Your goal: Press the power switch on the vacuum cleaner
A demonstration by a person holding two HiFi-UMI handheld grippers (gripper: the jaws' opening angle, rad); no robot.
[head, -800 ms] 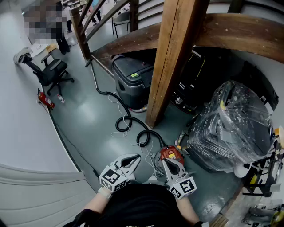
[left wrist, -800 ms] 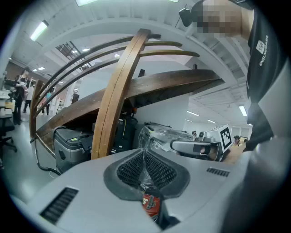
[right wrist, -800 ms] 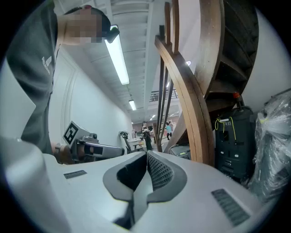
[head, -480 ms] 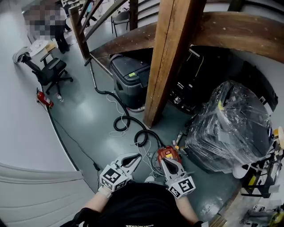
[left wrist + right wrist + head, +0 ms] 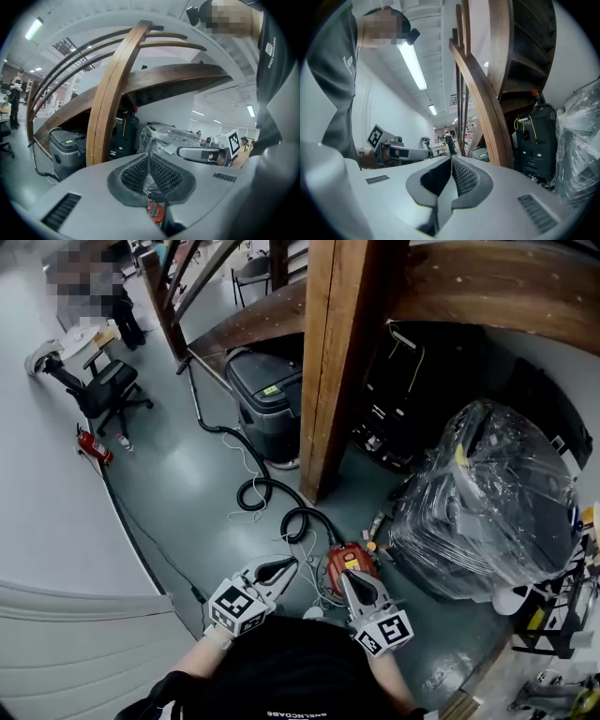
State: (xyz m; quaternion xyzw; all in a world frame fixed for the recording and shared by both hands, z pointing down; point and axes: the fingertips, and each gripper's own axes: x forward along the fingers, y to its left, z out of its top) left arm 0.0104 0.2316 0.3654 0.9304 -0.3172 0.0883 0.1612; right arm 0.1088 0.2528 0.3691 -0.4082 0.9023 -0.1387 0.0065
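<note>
The vacuum cleaner [image 5: 266,398] is a dark grey box on the floor under the wooden stair, left of the timber post; it also shows in the left gripper view [image 5: 67,147]. Its black hose [image 5: 251,488] snakes over the floor toward a red device [image 5: 343,561]. My left gripper [image 5: 286,566] and right gripper [image 5: 345,577] are held low near my body, far from the vacuum cleaner. Both are shut with nothing between the jaws. In the left gripper view [image 5: 149,155] and the right gripper view [image 5: 451,159] the tips meet.
A thick timber post [image 5: 330,362] rises right of the vacuum cleaner. A plastic-wrapped bundle [image 5: 487,507] stands at right, a black case [image 5: 401,395] behind the post. An office chair [image 5: 103,390] and a red extinguisher [image 5: 94,448] are at left, with a cable [image 5: 141,540] on the floor.
The floor scene has slid slightly down and left in the head view. Both grippers stay shut, low and side by side.
</note>
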